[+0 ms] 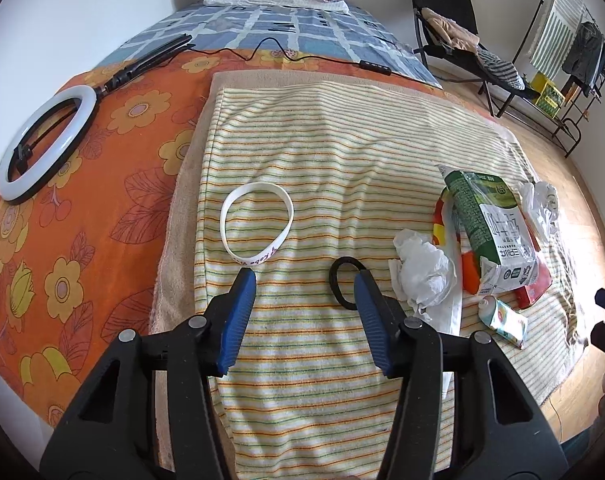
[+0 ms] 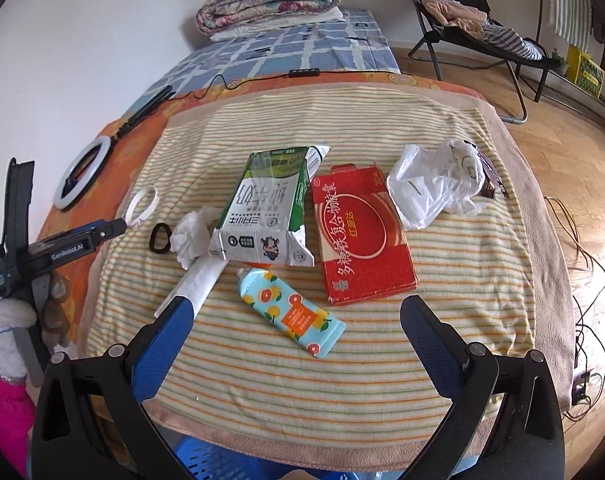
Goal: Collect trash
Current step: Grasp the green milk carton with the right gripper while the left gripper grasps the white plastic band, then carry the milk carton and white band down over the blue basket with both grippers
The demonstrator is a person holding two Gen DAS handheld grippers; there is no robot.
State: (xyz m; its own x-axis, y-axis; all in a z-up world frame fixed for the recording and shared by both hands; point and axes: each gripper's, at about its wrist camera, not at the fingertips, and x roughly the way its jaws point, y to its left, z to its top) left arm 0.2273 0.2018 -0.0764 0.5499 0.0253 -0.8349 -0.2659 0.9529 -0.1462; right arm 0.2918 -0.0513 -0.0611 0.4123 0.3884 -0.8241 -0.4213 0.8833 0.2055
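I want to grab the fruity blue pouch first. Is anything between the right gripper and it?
No, nothing visible. The right gripper is open, and the blue pouch lies flat on the striped towel straight ahead of its fingers. The red box sits beside it, not in the way.

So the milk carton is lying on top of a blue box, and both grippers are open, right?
Nearly. The right wrist view shows the box is red, not blue. The milk carton does lie partly over it in the left wrist view, and the left gripper and right gripper are open.
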